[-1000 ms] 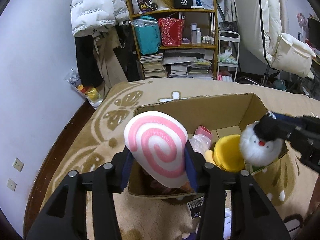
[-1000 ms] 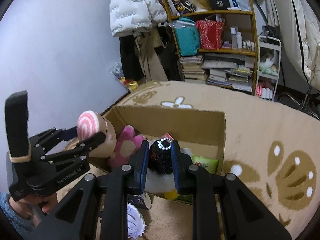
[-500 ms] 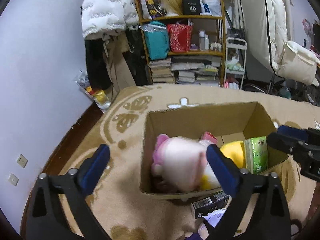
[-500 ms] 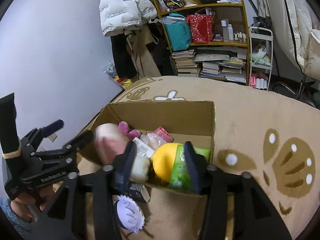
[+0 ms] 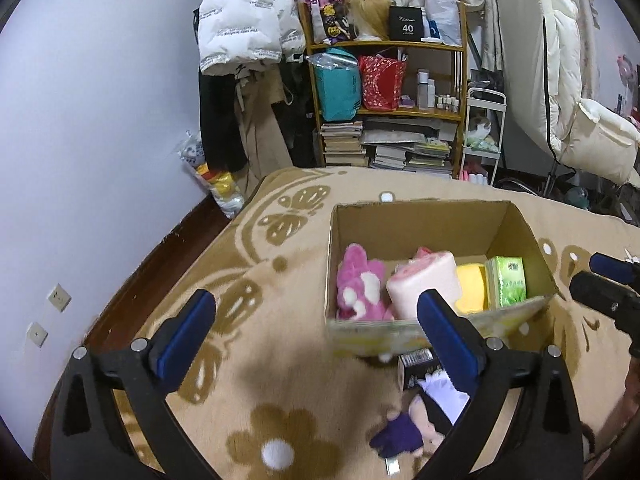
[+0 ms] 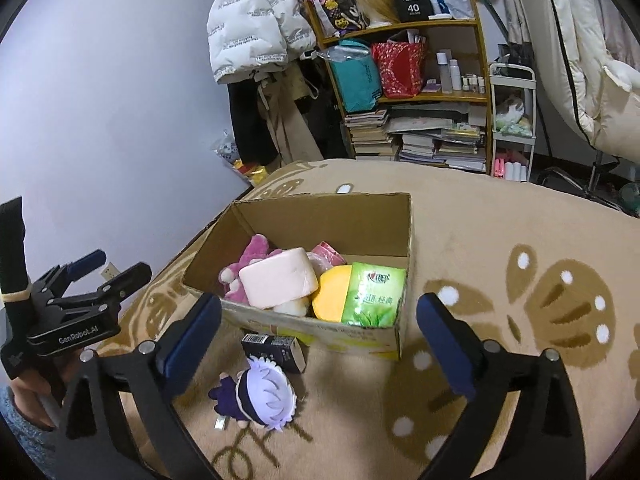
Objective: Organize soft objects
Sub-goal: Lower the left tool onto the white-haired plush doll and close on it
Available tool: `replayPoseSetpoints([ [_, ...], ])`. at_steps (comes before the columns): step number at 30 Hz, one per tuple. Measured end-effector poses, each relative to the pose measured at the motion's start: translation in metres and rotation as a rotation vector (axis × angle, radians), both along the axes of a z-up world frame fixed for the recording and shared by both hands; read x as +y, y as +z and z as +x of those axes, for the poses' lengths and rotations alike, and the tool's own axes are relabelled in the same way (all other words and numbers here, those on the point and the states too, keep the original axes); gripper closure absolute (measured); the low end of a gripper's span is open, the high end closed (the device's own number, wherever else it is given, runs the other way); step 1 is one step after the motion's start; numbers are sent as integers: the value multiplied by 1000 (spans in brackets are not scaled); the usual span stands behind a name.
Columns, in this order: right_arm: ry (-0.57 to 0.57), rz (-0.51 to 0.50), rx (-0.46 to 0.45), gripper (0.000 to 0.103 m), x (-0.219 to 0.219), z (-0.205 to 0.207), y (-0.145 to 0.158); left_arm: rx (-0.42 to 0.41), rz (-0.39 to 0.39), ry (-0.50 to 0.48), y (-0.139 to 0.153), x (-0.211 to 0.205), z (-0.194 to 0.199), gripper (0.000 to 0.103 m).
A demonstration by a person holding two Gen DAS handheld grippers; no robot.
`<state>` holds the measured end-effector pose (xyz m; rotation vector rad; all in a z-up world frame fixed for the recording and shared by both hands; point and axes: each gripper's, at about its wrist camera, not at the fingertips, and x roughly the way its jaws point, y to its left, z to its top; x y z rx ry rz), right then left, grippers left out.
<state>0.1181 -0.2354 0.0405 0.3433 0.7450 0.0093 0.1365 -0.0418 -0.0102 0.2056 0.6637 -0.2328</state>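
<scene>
An open cardboard box (image 5: 416, 220) (image 6: 320, 210) stands on the beige rug. In it lie a pink plush (image 5: 360, 286) (image 6: 248, 258), a pale pink cushion (image 5: 424, 284) (image 6: 280, 282), a yellow plush (image 5: 470, 290) (image 6: 330, 294) and a green tissue pack (image 5: 508, 280) (image 6: 374, 294). A white-haired doll in purple (image 6: 260, 394) (image 5: 420, 416) lies on the rug in front of the box. My left gripper (image 5: 316, 340) is open and empty, short of the box. My right gripper (image 6: 320, 336) is open and empty above the box's near wall.
A small black carton (image 6: 274, 350) (image 5: 416, 362) lies against the box's front. A cluttered wooden shelf (image 5: 392, 92) (image 6: 412, 80), hanging coats (image 5: 240, 32) and a white cart (image 6: 512, 120) stand behind the rug. A wall (image 5: 80, 160) runs along the left.
Both grippers opened and pulled back from the box. The pink swirl cushion left my left gripper and the white plush left my right one; both dropped into the box.
</scene>
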Motion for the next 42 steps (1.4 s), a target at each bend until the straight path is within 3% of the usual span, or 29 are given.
replayPoseSetpoints([
  [6, -3, 2, 4, 0, -1, -16, 2, 34, -16, 6, -3, 8, -23, 3],
  [14, -21, 16, 6, 0, -4, -34, -7, 137, -42, -7, -17, 7, -41, 3],
  [25, -37, 52, 55, 0, -10, -36, -36, 207, 25, -54, -48, -12, -50, 3],
  [30, -30, 53, 72, 0, -10, -32, -46, 230, 92, -89, -63, -24, -46, 3],
  [42, -36, 66, 134, 0, -16, -15, -76, 287, 119, -164, -92, -52, -40, 3],
])
